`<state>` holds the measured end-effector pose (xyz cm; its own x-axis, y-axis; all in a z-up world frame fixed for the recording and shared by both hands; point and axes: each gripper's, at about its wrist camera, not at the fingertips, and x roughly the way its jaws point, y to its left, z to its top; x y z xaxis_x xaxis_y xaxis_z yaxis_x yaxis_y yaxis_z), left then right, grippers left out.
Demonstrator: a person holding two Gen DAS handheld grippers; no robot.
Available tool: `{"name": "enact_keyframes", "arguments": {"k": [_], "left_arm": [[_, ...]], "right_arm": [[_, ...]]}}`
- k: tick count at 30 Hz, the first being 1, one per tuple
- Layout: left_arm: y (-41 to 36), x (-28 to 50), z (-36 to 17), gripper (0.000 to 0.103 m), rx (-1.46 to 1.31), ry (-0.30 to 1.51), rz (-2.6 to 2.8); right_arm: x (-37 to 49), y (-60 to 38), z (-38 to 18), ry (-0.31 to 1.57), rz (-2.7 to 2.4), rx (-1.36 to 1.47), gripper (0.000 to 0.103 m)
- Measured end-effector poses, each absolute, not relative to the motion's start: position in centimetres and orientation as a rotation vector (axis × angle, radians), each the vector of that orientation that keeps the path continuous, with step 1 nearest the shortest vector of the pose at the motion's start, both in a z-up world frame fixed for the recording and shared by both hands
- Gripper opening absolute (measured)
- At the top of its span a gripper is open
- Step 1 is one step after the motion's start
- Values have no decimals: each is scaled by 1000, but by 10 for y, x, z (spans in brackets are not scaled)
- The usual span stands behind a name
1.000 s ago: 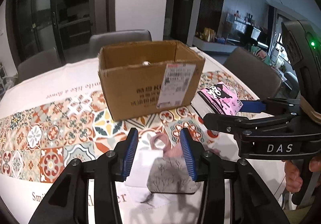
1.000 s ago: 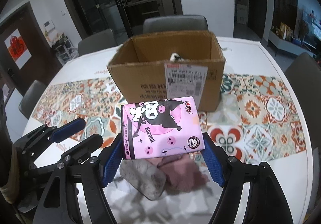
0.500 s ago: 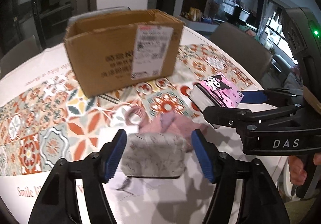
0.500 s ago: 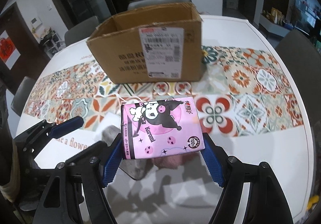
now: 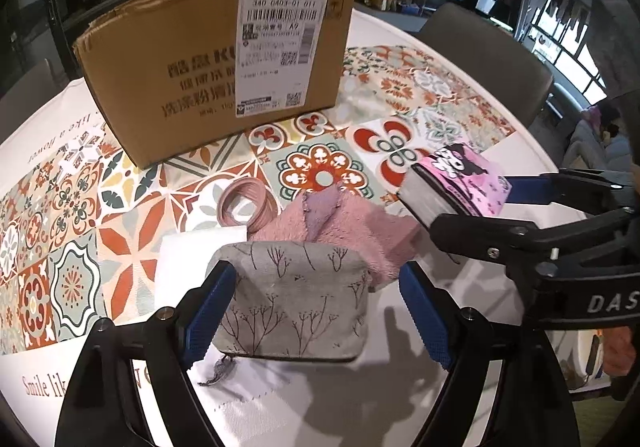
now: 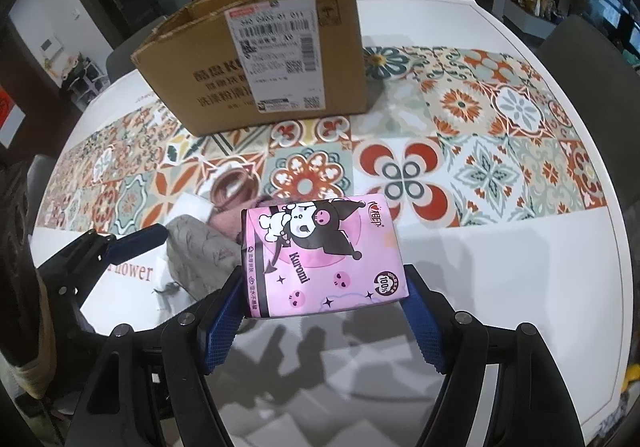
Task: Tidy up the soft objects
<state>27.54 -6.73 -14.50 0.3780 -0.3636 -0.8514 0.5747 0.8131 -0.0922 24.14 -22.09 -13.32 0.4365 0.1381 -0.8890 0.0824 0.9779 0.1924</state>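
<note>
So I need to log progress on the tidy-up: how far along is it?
Early to midway. Nothing visibly done: the cardboard box shows only its outside. In hand: the right hand-held gripper clamps the pink tissue pack; the left hand-held gripper straddles the grey pouch, not closed. Left: pink towel, pink ring, white cloth.

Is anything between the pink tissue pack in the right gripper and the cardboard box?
Nothing visible: only bare patterned tablecloth separates the pink Kuromi tissue pack, clamped in the right gripper, from the brown cardboard box.

Pouch (image 5: 294,303) before towel (image 5: 352,223) — box (image 5: 216,59) behind
</note>
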Motion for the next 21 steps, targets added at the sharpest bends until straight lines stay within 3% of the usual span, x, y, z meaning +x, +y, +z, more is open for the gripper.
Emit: {"name": "enact_keyframes", "arguments": {"k": [18,21], "left_arm": [[-68,293,-172,91,298,1065,-545],[-66,293,-171,83,281,1055,-539]], "right_arm": [[255,-213,-151,1174,57,194,75],[257,-212,-151,1177,60,188,75]]}}
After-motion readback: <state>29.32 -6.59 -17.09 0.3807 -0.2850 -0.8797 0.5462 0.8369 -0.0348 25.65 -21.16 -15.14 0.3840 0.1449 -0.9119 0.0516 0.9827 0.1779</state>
